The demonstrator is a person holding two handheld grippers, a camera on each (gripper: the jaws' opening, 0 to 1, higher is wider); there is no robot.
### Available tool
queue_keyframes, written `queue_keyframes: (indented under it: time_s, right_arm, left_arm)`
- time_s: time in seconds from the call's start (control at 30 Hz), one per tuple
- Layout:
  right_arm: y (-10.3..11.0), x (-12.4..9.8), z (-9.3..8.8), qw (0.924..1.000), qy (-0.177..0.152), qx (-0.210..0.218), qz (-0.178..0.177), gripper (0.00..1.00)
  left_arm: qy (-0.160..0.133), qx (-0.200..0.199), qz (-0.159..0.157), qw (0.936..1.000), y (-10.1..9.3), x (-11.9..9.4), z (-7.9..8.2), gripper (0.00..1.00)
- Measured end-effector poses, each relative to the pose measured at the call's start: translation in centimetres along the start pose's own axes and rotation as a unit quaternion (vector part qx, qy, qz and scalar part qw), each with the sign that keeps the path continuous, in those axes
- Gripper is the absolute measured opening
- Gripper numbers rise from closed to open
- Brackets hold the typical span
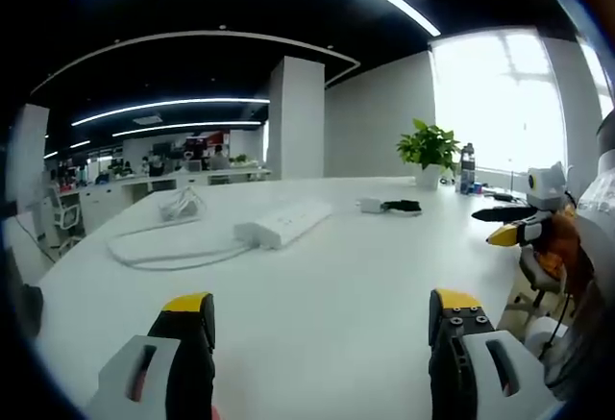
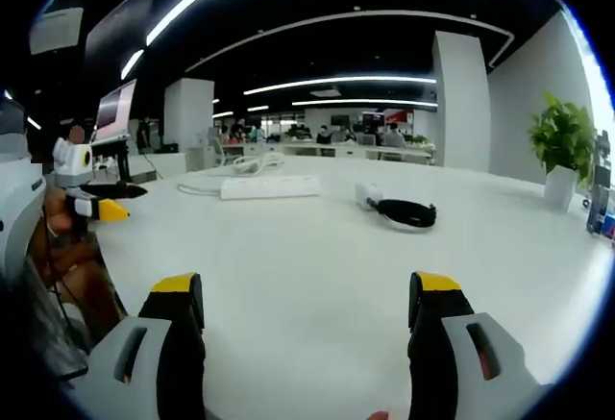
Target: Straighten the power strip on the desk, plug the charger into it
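A white power strip [image 1: 285, 222] lies slanted on the white desk [image 1: 327, 295], its white cord [image 1: 159, 247] looped to its left. Beyond it sits a white charger [image 1: 371, 205] with a coiled black cable [image 1: 402, 207]. My left gripper [image 1: 322, 316] hovers open over the desk's near part, nothing between its jaws. The right gripper [image 1: 509, 223] enters from the right, held by a hand. In the right gripper view the power strip [image 2: 270, 186] lies far left, the charger [image 2: 367, 195] and black cable [image 2: 407, 213] ahead. My right gripper [image 2: 306, 299] is open and empty. The left gripper [image 2: 101, 199] shows at left.
A potted plant [image 1: 430, 151] and a bottle [image 1: 467, 167] stand at the desk's far right by the window. A pillar [image 1: 296, 117] and office desks with people lie behind. A chair [image 1: 538, 276] is at the desk's right edge.
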State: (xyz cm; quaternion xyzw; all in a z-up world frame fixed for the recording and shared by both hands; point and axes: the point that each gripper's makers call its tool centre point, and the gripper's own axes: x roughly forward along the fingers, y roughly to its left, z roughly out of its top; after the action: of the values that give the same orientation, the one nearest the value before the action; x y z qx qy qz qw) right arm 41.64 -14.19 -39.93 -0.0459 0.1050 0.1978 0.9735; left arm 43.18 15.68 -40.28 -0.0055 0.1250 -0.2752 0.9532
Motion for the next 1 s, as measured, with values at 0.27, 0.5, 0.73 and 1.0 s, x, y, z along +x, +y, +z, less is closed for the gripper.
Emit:
queue_keyframes:
  time_s: [0.27, 0.5, 0.73, 1.0]
  right_arm:
    - [0.0, 0.5, 0.2, 0.9998, -0.008, 0.015, 0.004, 0.87]
    - [0.0, 0.7, 0.3, 0.9999, -0.007, 0.006, 0.009, 0.88]
    - [1.0, 1.3, 0.8, 0.9991, -0.016, 0.006, 0.037, 0.88]
    - [1.7, 1.9, 1.3, 0.9983, -0.014, -0.014, 0.055, 0.89]
  left_arm:
    - [-0.001, -0.004, 0.003, 1.0000, 0.1, -0.1, -0.1, 0.94]
    - [-0.015, -0.017, 0.011, 0.9997, 0.3, 0.2, 0.4, 0.93]
    - [-0.030, -0.014, 0.014, 0.9994, 0.4, 0.5, 1.3, 0.93]
    - [-0.027, -0.007, 0.001, 0.9996, -0.3, 1.3, 1.6, 0.93]
